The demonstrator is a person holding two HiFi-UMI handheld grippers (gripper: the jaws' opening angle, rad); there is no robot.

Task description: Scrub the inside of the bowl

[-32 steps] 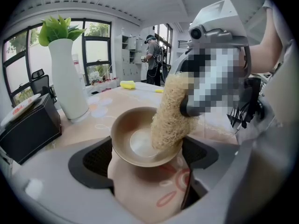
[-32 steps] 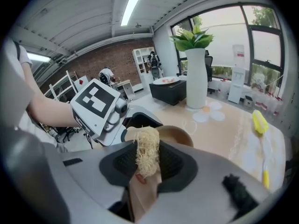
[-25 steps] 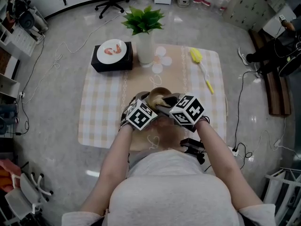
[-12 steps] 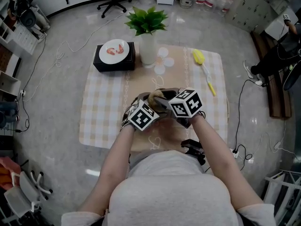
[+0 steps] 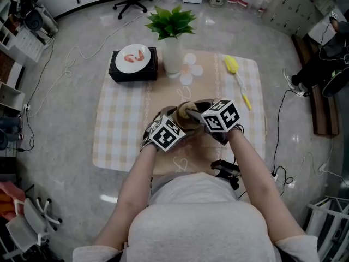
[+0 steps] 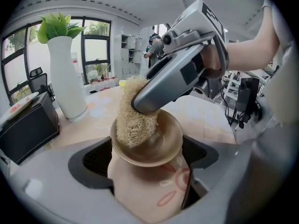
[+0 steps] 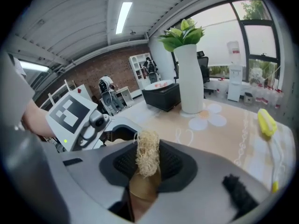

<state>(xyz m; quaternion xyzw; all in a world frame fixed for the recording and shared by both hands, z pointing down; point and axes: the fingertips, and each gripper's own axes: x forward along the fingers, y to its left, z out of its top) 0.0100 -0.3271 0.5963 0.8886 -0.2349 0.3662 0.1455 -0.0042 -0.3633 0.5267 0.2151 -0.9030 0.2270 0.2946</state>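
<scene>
A brown bowl [image 5: 184, 111] sits tilted over the middle of the table, with my left gripper [image 5: 175, 121] shut on it, one jaw on each side of its body. In the left gripper view the bowl [image 6: 161, 146] opens away from me. A tan loofah scrubber [image 6: 132, 118] presses against its inner wall on the left. My right gripper [image 5: 194, 113] is shut on that scrubber [image 7: 147, 157] and reaches into the bowl from the right. The bowl's floor is partly hidden by the scrubber.
A white vase [image 5: 170, 53] with a green plant stands at the back of the checked tablecloth [image 5: 117, 124]. A black box with a white plate [image 5: 132, 60] lies back left. A yellow brush [image 5: 235, 76] lies back right. Cables run over the floor.
My right gripper has shifted slightly away and to the right with the scrubber in the bowl. The left gripper and bowl have hardly moved.
</scene>
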